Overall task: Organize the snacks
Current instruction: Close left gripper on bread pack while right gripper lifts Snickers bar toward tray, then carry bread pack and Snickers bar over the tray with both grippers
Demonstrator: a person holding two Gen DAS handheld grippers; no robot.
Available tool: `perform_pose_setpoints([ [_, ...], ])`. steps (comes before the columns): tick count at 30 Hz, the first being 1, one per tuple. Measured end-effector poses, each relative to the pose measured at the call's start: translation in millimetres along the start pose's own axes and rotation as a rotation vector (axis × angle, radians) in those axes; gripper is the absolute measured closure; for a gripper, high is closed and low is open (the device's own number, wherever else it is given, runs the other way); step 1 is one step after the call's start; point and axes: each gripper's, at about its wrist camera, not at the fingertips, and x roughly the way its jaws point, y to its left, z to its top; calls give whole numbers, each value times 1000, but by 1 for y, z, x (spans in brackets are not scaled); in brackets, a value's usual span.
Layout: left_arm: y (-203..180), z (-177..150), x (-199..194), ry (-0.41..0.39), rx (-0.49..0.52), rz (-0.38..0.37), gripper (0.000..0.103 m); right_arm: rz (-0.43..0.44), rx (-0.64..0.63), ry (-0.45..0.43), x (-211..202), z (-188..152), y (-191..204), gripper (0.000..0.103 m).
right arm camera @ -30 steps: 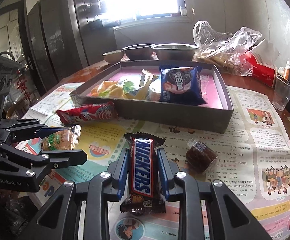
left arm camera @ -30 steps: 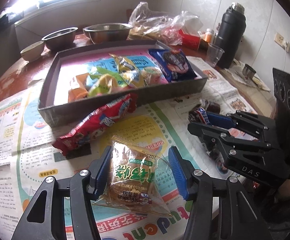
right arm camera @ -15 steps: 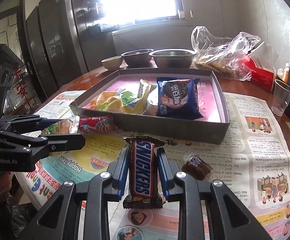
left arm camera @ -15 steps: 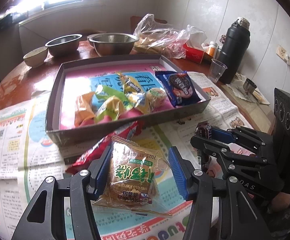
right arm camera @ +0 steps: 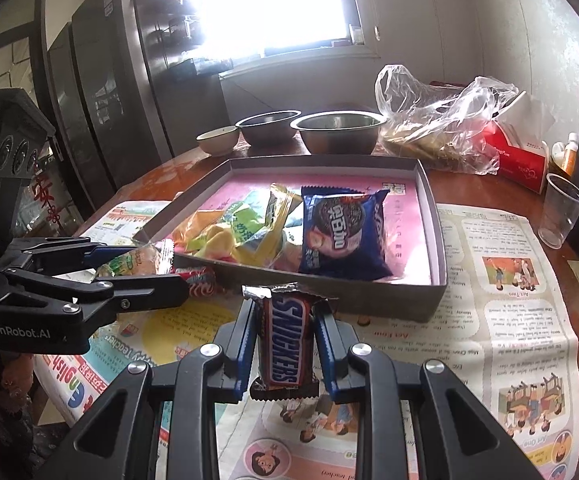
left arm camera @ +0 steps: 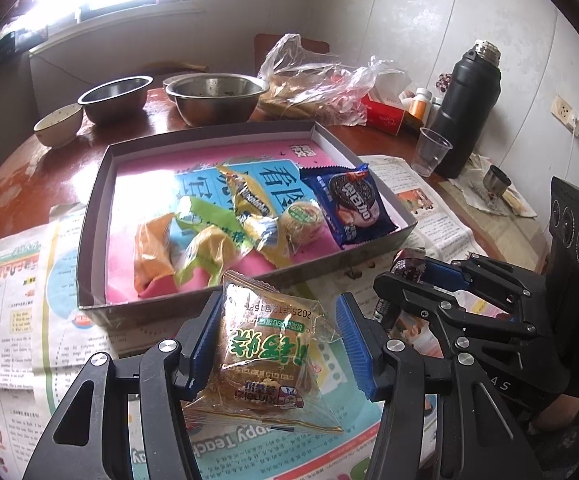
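Snickers bar point(right arm camera: 285, 344) sits pinched in the right claw point(right arm camera: 285, 354), near the tray point(right arm camera: 435, 216). Left claw point(left arm camera: 277, 344) grips a cake packet point(left arm camera: 265, 348)

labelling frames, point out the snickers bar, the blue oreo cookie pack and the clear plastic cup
brown and blue Snickers bar point(right arm camera: 286, 346), right wrist view, on the white lettering.
blue Oreo cookie pack point(left arm camera: 349, 204), left wrist view, on the printed cookie.
clear plastic cup point(right arm camera: 561, 216), right wrist view, on its side wall.

R tool point(right arm camera: 285, 344) clamps Snickers bar point(right arm camera: 286, 344) | L tool point(right arm camera: 129, 276) grips cake pkt point(right arm camera: 135, 262) | tray point(right arm camera: 435, 236) ahead
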Motion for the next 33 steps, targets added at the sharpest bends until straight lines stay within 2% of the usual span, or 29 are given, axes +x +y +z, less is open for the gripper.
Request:
perform_pose_setpoints([
  [33,3,59,34,-3,-5,-30,45,-66,106,-48,2,41,-49,74],
])
